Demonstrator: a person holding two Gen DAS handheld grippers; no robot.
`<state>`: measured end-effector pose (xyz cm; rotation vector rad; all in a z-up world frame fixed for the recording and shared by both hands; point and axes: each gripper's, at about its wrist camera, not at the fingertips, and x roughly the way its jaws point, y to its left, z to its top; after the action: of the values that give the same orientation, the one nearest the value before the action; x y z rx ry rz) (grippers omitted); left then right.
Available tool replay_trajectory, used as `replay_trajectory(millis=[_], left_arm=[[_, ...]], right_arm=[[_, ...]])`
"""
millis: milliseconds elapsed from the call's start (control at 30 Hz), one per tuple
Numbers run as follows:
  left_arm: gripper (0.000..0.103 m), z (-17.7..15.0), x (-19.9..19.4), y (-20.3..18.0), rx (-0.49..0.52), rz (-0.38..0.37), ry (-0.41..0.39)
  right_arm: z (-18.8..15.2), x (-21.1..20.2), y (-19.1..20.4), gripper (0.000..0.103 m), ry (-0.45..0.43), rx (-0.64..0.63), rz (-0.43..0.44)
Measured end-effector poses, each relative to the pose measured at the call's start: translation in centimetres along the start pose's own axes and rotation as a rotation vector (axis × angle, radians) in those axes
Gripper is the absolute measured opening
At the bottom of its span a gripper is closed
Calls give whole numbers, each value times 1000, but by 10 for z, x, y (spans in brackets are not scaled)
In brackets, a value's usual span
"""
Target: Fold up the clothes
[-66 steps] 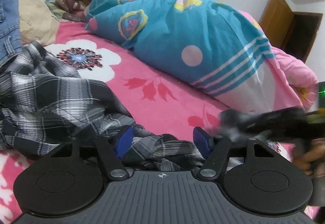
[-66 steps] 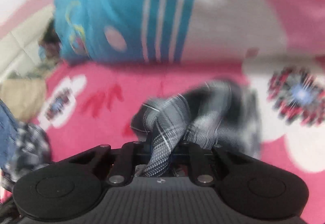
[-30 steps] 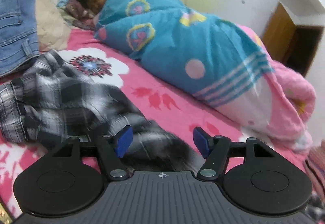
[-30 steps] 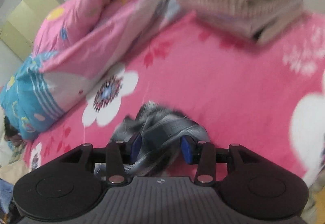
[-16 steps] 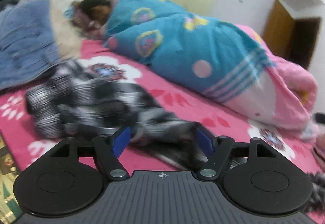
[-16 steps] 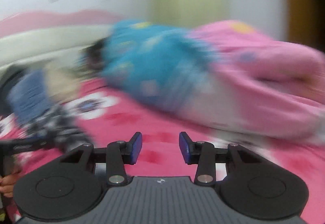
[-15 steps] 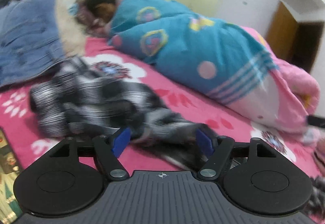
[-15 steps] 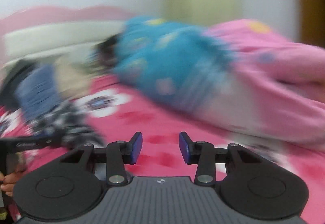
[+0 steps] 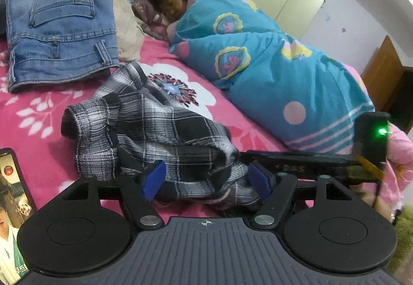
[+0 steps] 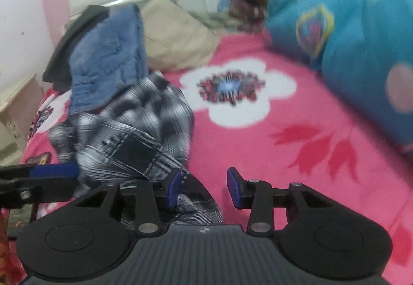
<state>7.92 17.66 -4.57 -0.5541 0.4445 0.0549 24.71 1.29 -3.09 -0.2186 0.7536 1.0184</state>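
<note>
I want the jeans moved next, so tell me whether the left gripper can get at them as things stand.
Probably yes, though not straight ahead. The crumpled plaid shirt lies between the open left gripper and the folded jeans, which lie uncovered farther up the bed. Going over or round the shirt looks free.

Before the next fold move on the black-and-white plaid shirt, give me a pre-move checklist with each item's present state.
1. Crumpled black-and-white plaid shirt in reach: ok.
2. Shirt spread flat: not ok, bunched.
3. Left gripper gripping the shirt: cannot tell; fabric lies between its open-looking jaws.
4. Right gripper free: ok, open; only its left pad is near fabric.
5. Folded blue denim jeans clear of shirt: not ok, edges meet.
6. Smartphone with lit screen out of the way: cannot tell.
</note>
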Motion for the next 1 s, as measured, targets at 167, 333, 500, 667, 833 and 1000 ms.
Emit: replay_trajectory(millis=[167,333,500,667,833,1000], left_arm=[[71,2,2,5,-27,0,5],[71,5,-7,6,-37,-19,-52],[71,11,-21,16,-119,-83,-130],[71,18,-32,21,-160,-93,-179],[71,17,-32,5,-71,-74,-170],[71,8,-17,-9,35,3,-95]], right_arm=[[-5,-6,-1,0,-57,43,92],[4,-56,15,0,-229,37,107],[8,-112,28,0,-347,40,117],[-33,-134,63,0,-285,13,141],[-97,-127,121,0,-172,-16,193],[-140,-123,163,2,-117,-62,88]])
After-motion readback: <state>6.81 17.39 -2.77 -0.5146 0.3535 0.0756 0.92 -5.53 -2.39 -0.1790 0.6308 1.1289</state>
